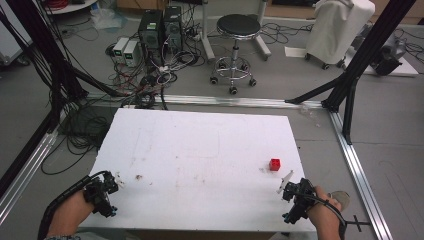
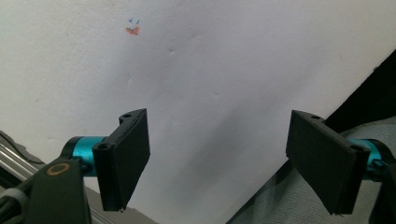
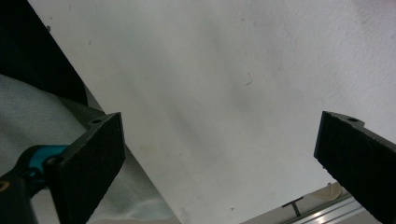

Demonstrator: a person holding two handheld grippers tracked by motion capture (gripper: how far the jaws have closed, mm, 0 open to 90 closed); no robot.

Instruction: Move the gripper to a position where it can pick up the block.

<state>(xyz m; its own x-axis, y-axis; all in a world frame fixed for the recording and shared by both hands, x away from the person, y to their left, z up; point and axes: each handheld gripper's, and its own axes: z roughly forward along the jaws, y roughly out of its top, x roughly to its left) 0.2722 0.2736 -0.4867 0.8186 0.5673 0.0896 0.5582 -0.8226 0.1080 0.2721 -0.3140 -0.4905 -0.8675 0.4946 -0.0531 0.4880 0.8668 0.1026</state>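
Note:
A small red cube (image 1: 274,164) sits on the white table (image 1: 200,150) near its right edge. My right gripper (image 1: 288,182) is held just in front of the cube, near the table's front right corner. In the right gripper view its jaws stand wide apart over bare white board (image 3: 224,102), so the right gripper (image 3: 222,163) is open with nothing between them. My left gripper (image 1: 116,180) hovers at the table's front left corner. The left gripper (image 2: 217,158) is open too, empty, over the white board (image 2: 210,70).
A small brown-red stain (image 1: 138,177) marks the table right of my left gripper; the stain (image 2: 133,30) has blue specks. Beyond the table stand a black stool (image 1: 237,40), computer boxes with tangled cables (image 1: 150,50) and black frame posts (image 1: 360,55).

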